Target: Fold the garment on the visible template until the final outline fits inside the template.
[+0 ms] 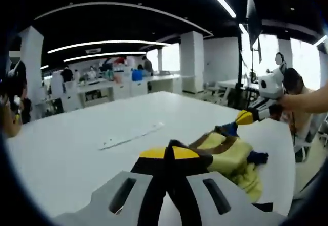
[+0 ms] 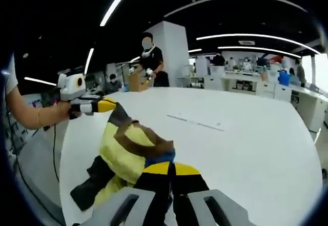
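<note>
A yellow garment [image 1: 228,159] with brown trim and dark blue parts is bunched at the near edge of the white table [image 1: 77,149]. In the left gripper view my left gripper [image 1: 170,153] is shut on the garment's brown-edged part. My right gripper [image 1: 245,117] comes in from the right, held by a hand, and pinches a blue and brown corner raised above the table. In the right gripper view my right gripper [image 2: 171,168] is shut on the garment [image 2: 123,149], and the left gripper [image 2: 110,104] holds its far corner up. A thin pale strip [image 1: 130,136] lies flat on the table beyond the garment.
The table [image 2: 246,149] stretches wide past the pale strip [image 2: 197,122]. A person [image 2: 149,62] stands at its far end, and desks with several people [image 1: 118,75] fill the background. The table's edge runs close under the garment.
</note>
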The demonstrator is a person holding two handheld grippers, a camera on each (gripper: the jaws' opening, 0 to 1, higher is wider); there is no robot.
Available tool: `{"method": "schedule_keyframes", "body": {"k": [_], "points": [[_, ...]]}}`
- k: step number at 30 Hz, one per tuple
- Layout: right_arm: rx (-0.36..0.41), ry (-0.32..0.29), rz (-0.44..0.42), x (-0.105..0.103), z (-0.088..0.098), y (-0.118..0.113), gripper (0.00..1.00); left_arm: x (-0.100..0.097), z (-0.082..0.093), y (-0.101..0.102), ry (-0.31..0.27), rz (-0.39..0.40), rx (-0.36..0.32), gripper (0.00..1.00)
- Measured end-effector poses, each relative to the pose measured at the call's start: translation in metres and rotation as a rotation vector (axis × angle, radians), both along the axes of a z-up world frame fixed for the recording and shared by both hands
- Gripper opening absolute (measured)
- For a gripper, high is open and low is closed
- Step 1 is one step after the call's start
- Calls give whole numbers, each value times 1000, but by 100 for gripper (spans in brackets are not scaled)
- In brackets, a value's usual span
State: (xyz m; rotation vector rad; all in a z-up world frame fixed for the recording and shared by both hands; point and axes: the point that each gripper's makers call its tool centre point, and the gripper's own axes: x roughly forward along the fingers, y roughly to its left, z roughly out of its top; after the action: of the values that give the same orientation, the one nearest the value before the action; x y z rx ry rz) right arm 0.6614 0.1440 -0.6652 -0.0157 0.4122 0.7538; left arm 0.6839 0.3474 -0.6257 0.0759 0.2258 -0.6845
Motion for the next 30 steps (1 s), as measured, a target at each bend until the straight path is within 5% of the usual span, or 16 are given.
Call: {"method": "schedule_keyframes", "body": {"k": [6,16,21,23,25,30], "points": [[19,-47,-69,25,14,-2,0,19,3,9,6,70,-64,0],[44,-87,-257,79,21,-10,0,57,-3,10,-7,154,-67,0],[5,-76,-348,102,7,-15,0,79,-23,12,23,208,-56,0],[18,-67,-382,109,3,-16,0,88,-35,15,18,230,22,0],[6,-60,-419,118,-3,-19,0,93,-42,12,32,230,14,0],[-112,-48,-539,136,-33,-35,0,113,-66,6,67,252,42,0]]}}
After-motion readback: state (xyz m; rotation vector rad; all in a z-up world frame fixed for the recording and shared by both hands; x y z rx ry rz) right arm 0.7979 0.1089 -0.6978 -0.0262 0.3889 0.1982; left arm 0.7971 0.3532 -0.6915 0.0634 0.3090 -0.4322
